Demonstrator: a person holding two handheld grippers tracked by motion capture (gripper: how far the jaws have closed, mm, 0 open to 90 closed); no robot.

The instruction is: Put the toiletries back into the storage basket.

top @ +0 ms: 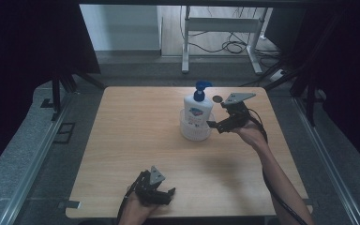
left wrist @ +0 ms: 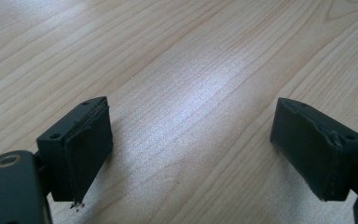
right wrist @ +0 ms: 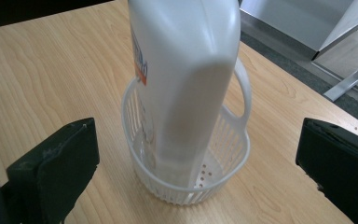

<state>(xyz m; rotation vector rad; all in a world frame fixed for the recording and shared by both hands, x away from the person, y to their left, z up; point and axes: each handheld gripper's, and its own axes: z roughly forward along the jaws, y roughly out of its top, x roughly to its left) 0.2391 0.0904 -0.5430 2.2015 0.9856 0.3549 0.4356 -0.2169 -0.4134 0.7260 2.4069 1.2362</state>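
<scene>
Standing upright in a small white basket [top: 195, 131], the bottle [top: 198, 110] sits right of centre on the table [top: 136, 140] in the high view, nearer the far edge than the near one. The right gripper [top: 215, 125] hangs just beside the basket on its right, jaws apart and holding nothing. The left gripper [top: 164, 196] rests near the near edge, also spread and empty, well apart from the bottle. Bare wood lies wide across the left half and between the two grippers. A small dark disc [top: 217, 99] lies near the far edge, just behind the bottle.

In the left gripper view, the left gripper [left wrist: 191, 154] has both pads spread wide over bare wood grain.

In the right gripper view, the right gripper [right wrist: 196, 172] is open, with the bottle [right wrist: 186, 84] and basket [right wrist: 186, 186] between its jaws but farther off, untouched. The bottle is white plastic with a blue and orange label at its side; the basket is slotted, with a loop handle, and the table's far edge runs close behind it.
</scene>
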